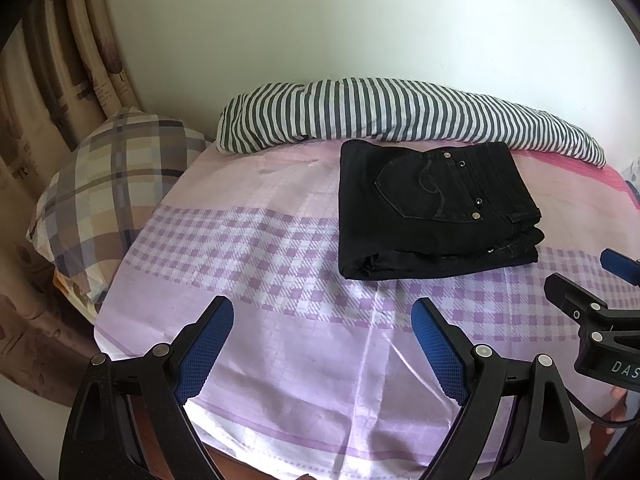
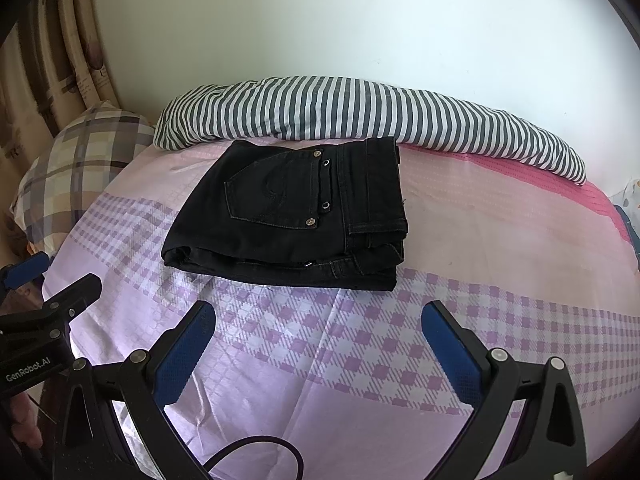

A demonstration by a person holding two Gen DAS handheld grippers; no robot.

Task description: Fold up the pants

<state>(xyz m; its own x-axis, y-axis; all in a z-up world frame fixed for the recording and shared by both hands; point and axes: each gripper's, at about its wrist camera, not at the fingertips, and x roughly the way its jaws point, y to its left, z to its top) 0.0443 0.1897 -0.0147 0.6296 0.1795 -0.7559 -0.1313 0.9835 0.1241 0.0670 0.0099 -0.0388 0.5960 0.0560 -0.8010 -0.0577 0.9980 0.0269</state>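
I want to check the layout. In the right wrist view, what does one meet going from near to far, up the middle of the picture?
Right gripper, open → purple checked sheet → folded black pants → striped bedding → white wall.

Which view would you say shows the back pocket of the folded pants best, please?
The right wrist view: the pocket sits near the frame's centre, fairly square on, with its stitching and rivets clear on the pants. The left wrist view shows the same pocket too, whole but further right and more skewed.
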